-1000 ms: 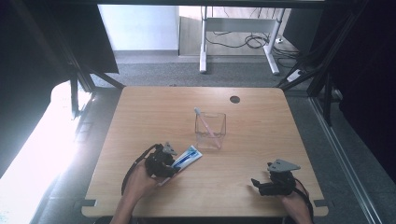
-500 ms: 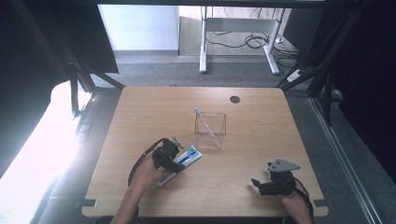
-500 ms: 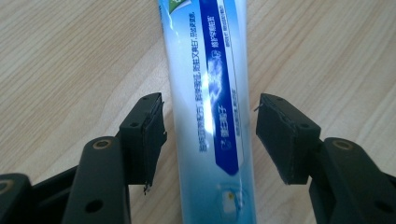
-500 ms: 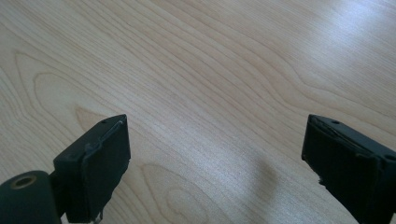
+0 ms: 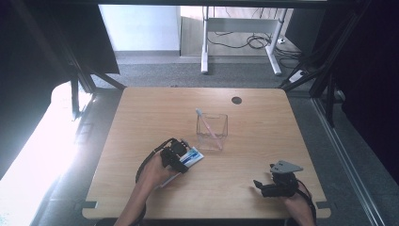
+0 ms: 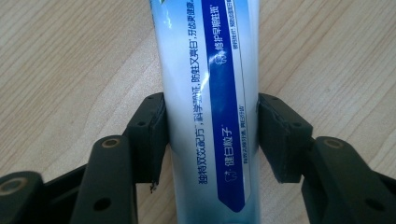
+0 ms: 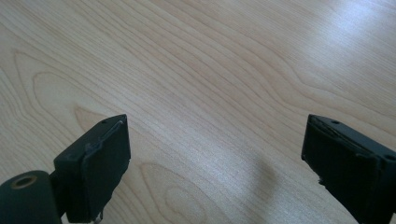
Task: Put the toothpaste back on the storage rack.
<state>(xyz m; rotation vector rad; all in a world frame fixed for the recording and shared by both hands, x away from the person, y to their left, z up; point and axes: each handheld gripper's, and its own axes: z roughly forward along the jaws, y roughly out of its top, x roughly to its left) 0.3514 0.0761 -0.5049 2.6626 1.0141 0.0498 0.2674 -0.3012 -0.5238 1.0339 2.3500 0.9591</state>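
The left gripper point(image 6: 211, 135) has its jaws pinching a toothpaste tube point(image 6: 210, 93) lying on the bench point(image 5: 263, 127), beside a clear box point(image 5: 212, 131). The right gripper point(image 7: 217, 168) rests with jaws spread.

Glossy plastic toothpaste tube point(image 6: 210, 107), matt black gripper pads point(image 6: 152, 135), smooth pale wood-grain table point(image 5: 263, 122), clear plastic box point(image 5: 212, 131).
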